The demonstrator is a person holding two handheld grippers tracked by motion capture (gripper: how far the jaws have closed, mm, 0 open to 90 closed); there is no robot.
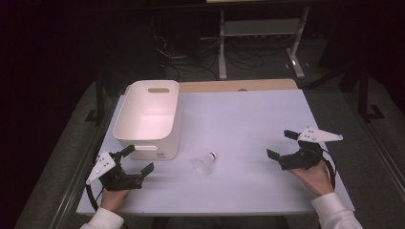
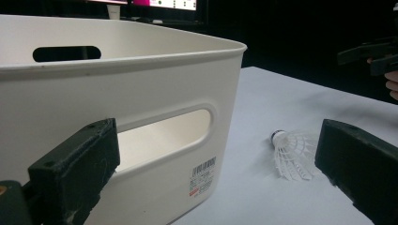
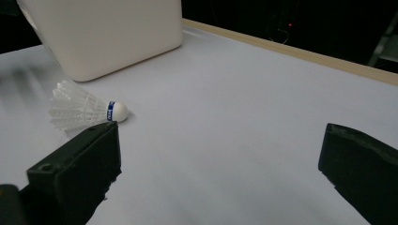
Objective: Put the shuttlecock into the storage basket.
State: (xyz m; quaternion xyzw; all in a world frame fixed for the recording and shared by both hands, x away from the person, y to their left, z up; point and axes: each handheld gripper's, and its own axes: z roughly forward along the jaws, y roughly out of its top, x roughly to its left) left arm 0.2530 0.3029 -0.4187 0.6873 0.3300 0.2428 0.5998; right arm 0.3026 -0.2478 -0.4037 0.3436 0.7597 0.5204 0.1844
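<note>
We see a pale tabletop (image 1: 248,114) with a wooden far edge in a dark room, cables and a metal frame (image 1: 260,28) on the floor behind. White bin (image 1: 148,119) stands left of centre. Shuttlecock (image 1: 205,163) lies on its side at lower centre, between left gripper (image 1: 138,160) and right gripper (image 1: 279,143); both have jaws spread and empty.

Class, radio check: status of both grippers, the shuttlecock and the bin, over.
Left gripper open, right gripper open, both empty. Shuttlecock lying on table beside white bin, cork end away from the person. Nothing between.
</note>
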